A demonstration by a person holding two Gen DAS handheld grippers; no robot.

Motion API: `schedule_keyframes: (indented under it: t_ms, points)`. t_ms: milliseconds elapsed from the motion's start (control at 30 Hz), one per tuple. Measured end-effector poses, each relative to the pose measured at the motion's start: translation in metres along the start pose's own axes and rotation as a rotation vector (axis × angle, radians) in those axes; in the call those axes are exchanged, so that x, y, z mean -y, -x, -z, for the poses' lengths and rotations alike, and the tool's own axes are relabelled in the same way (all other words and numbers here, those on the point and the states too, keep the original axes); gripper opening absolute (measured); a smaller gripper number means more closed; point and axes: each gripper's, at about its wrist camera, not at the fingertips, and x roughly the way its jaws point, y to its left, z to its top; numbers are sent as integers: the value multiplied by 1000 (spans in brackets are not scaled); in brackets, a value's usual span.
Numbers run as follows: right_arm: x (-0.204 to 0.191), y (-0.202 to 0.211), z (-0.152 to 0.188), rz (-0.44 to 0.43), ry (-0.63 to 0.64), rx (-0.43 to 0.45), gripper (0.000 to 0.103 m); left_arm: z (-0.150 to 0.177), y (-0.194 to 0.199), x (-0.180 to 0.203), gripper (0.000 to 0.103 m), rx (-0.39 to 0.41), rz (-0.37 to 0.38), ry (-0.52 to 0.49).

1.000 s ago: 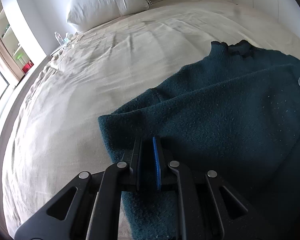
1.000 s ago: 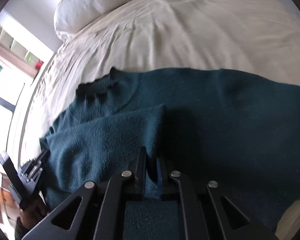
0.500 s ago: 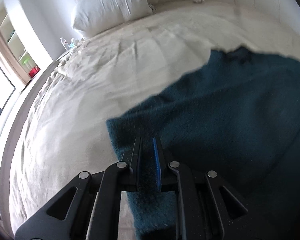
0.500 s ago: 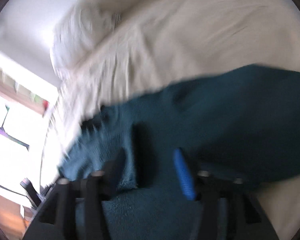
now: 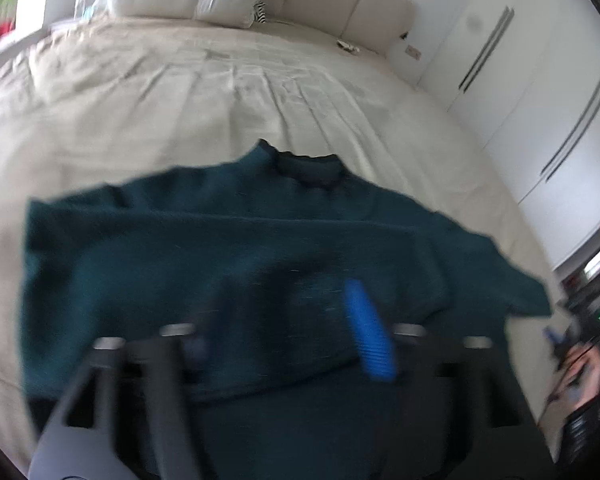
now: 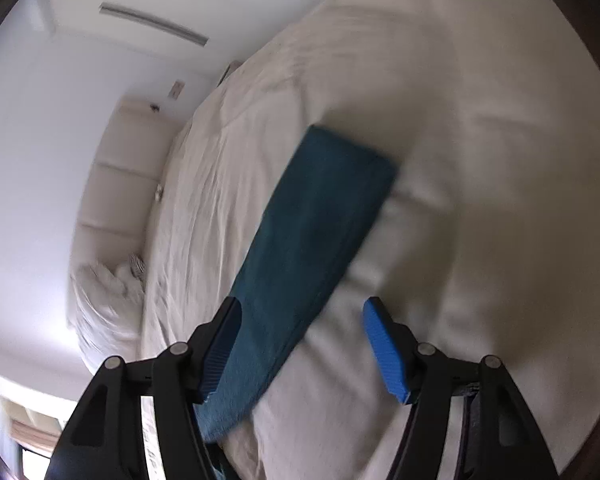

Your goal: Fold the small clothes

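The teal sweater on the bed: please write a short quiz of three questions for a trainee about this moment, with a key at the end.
1. True or false: the left gripper is clamped on the teal sweater.
2. Multiple choice: in the right wrist view, what lies between the fingers of the right gripper? A) a long strip of the sweater, B) a pillow, C) a towel.
3. Fill in: the sweater lies on a bed covered with a ______ coloured sheet.

Key
1. False. Its jaws stand wide apart above the fabric.
2. A. The strip runs away across the sheet; the jaws are open around it.
3. Cream (beige).
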Motion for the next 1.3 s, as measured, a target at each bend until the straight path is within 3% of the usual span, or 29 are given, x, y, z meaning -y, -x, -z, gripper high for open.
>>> schedule_keyframes:
  t_ms: [167,300,400,467,633,767,900,1000,1133,1300]
  points:
    - [11,-27,-16,-45,-59,13,66,7,-10,10,67,-42,83,83]
    - [11,-38,-27,-136,-120,68,64,8,-16,15,67,-56,140,132]
    - [5,-42,-32,-106,-91,76,46,5,-19,13,67,-64,173,151]
    - [-11,-45,-34,-72,-15,60,23,4,-19,11,67,-64,184,158]
    - [-98,-46,-5,-6,286,49,12,0,-15,-1,67,-66,236,216]
    - [-194,-62,74,-30,616,-32,10,-5,-12,-13,67,-77,289,265]
    - [-269,-88,220,-66,996,-172,9,-11,-8,-24,67,-93,352,296]
    - [-290,-113,307,-59,1163,-240,9,-11,-11,-29,67,-128,384,309]
    - [-293,-143,372,-38,1216,-320,9,-11,-23,-38,67,-206,459,369]
    - [-266,-150,386,-23,1195,-363,11,-3,-42,-29,67,-314,537,402]
